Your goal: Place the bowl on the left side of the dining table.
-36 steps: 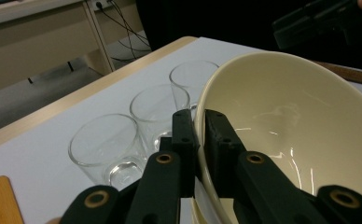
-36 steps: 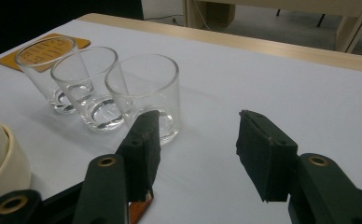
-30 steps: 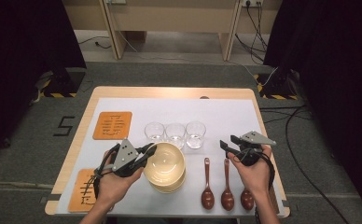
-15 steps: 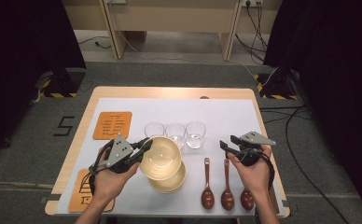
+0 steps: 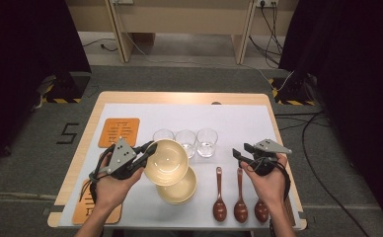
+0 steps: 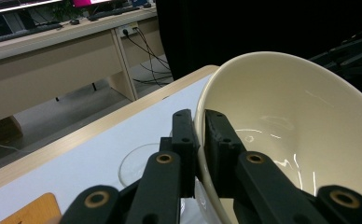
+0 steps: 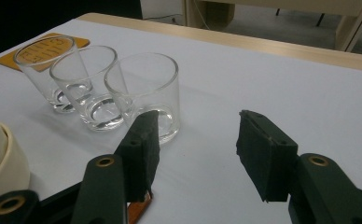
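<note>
Nearest the table's front edge, three brown spoons [image 5: 239, 205] are laid side by side, glossy, bowls toward the person. Left of them a stack of cream bowls [image 5: 179, 190] is seen. The top bowl [image 5: 166, 162] is held lifted and tilted above the stack by the left gripper [image 5: 149, 149]. In the left gripper view the grip is made plain: the two black jaws are clamped on the rim [image 6: 200, 126], one inside, one outside; the glaze is smooth and shiny. The right gripper [image 5: 240, 152] is held over the spoon handles, jaws parted with nothing between them. Beyond, three clear round glasses [image 5: 185, 140] stand in a row; in the right gripper view thick bases are shown, and neighbours appear to touch. Farther left an orange mat [image 5: 119, 132] lies flat.
</note>
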The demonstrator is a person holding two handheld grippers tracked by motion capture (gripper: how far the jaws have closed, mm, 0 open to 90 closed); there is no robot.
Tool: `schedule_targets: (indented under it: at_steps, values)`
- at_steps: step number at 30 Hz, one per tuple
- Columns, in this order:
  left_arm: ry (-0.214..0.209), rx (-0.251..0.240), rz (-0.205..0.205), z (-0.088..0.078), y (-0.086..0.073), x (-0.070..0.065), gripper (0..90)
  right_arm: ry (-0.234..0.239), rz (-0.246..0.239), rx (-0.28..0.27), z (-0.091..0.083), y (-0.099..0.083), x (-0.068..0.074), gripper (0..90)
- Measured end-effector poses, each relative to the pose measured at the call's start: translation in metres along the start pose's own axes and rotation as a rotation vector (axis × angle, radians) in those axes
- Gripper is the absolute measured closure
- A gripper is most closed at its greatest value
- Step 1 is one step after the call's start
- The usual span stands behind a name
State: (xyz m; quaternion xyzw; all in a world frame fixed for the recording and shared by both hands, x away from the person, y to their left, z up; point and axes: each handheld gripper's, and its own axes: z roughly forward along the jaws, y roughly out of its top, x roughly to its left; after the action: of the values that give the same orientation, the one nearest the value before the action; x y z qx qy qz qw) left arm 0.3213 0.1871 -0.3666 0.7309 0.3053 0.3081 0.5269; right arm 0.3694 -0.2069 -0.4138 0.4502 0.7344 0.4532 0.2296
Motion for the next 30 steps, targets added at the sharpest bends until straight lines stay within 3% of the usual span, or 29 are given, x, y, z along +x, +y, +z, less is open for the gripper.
schedule_targets:
  at_steps: [30]
  values:
    - [0.060, -0.022, -0.020, -0.004, 0.005, 0.025, 82.2, 0.000, 0.004, 0.004, 0.001, -0.001, 0.000, 48.0]
